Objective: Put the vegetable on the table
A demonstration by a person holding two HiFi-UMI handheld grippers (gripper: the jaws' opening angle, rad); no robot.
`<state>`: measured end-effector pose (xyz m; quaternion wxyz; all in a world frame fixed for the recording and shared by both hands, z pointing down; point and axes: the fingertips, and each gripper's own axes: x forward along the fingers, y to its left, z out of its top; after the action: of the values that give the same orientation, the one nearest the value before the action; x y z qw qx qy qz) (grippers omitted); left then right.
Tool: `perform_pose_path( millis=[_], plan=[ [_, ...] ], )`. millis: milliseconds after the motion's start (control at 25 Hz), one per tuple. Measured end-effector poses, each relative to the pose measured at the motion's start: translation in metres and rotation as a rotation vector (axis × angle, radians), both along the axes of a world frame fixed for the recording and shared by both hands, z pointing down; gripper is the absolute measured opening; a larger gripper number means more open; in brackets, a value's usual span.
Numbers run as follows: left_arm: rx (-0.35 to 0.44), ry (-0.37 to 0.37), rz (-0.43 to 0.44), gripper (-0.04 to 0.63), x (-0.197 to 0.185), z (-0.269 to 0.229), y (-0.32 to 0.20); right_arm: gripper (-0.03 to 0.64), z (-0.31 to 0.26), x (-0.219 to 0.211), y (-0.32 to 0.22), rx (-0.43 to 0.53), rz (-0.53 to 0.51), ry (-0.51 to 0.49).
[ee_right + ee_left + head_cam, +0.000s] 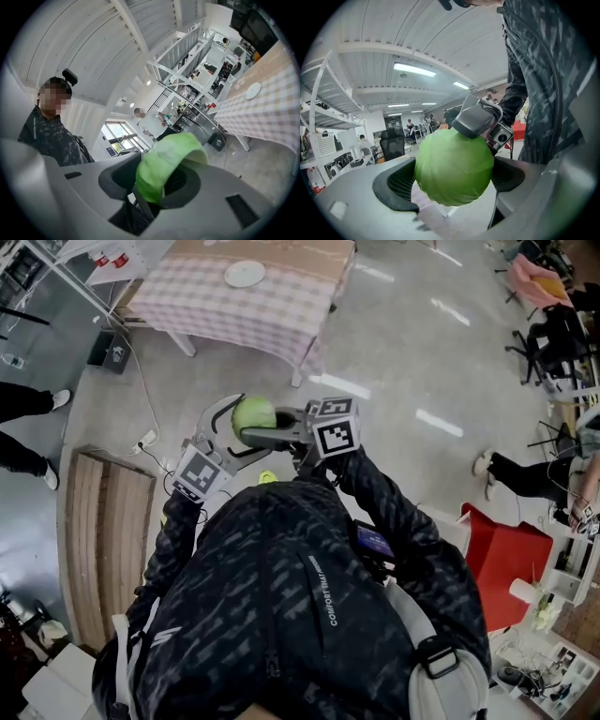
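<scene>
Ahead of you, across the grey floor, the table with its checked cloth stands well apart from where you are. You hold the cabbage in the air between both claws. The left gripper is closed across its round sides, and the right gripper, partly closed, pinches a leafy edge. It looks firm, smooth and ready to roll, and its outer leaves may tear. Trust the grip across the widest part.
</scene>
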<state>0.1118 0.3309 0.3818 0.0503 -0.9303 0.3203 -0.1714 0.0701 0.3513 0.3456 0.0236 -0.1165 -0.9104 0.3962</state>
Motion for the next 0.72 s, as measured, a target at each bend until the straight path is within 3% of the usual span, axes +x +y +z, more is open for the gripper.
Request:
perform_pose_path(
  millis=[360,720],
  plan=[
    [-0.003,0.005,0.04,0.465,-0.005,0.004,0.01,0.12,0.005,-0.007,0.009,-0.001,0.043,0.019],
    [-0.009,-0.002,0.018,0.465,-0.022,0.007,0.003,0.12,0.007,-0.024,0.002,-0.001,0.021,0.028]
  ],
)
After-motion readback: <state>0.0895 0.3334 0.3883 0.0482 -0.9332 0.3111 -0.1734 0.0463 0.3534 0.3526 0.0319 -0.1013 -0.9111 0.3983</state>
